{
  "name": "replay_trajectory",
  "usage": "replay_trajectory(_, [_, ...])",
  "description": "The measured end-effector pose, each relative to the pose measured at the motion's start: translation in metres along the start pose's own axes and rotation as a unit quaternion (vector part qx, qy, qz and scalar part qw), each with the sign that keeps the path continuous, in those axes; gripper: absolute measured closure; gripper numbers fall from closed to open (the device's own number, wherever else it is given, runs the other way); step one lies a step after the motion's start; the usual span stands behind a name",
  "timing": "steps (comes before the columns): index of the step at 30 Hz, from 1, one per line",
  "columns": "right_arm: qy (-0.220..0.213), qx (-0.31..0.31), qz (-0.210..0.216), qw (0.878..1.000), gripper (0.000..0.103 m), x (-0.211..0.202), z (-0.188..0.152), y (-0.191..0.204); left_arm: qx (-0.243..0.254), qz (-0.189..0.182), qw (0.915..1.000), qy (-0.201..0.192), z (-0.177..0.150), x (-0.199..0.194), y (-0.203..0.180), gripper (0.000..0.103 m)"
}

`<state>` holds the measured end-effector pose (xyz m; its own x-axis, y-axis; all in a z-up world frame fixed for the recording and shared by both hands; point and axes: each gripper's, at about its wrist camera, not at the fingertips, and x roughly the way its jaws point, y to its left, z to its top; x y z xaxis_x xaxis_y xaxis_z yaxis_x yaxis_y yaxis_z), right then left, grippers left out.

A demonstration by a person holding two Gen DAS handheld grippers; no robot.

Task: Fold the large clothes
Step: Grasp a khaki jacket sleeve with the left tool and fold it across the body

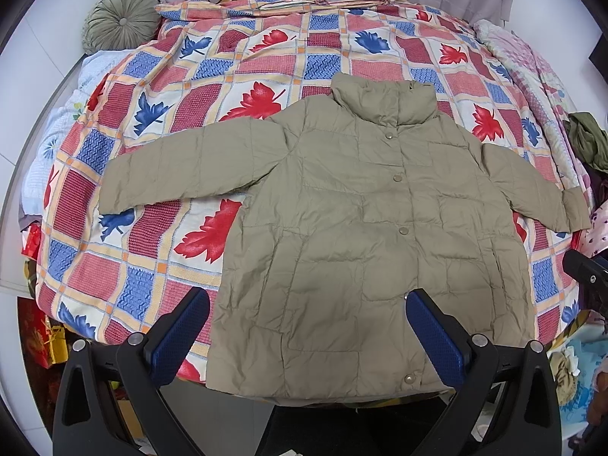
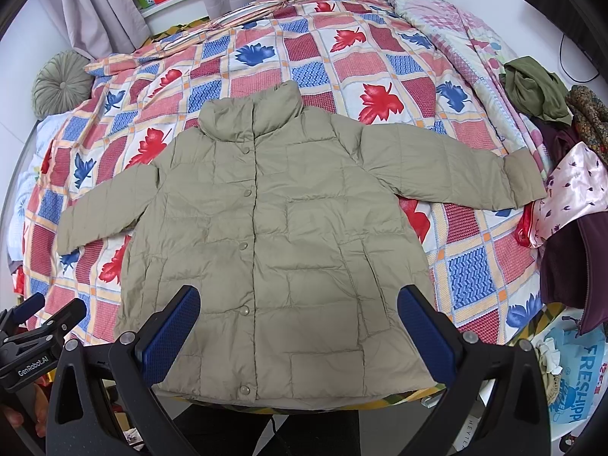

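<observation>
1. The jacket lies flat, front up and buttoned, on the bed, with its hem at the near edge and its collar pointing away.
2. No fold is made yet: both sleeves are spread out to the sides of the jacket. By my judgement the whole task is still to do.
3. The left tool hangs above the jacket's hem, jaws wide apart and gripping nothing.
4. The right tool hangs above the hem too, likewise spread wide and empty.
5. Hard to tell: the jacket's back is hidden, and a pile of clothes beyond the far sleeve's cuff is cut off by the view's edge.
</observation>
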<state>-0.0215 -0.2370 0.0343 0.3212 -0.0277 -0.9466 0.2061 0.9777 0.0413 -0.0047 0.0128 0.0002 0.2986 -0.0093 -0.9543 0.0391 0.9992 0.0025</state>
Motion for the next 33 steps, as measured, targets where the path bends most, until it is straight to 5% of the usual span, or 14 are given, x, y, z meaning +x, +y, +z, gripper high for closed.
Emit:
replay_trajectory(12, [0.012,-0.009,-0.010,1.000,0.000,0.018,-0.005,0.022,-0.010,0.003,0.9997,0.021,-0.002,0.027,0.023,0.000])
replay_trajectory(21, [0.039,-0.021,0.041,0.998,0.000,0.058,-0.008,0.065,-0.070,-0.039,0.9961,0.037,0.005,0.077,0.089,0.000])
replay_trajectory(26, [0.071,-0.055,0.038,0.995,0.000,0.096,-0.014,0.102,-0.144,-0.079,0.9860,0.025,0.017,0.129,0.151,0.000])
replay_trajectory(33, [0.108,-0.068,0.060,0.990,0.000,0.151,-0.032,0.141,-0.246,-0.133,0.9597,-0.025,0.046,0.212,0.248,0.000])
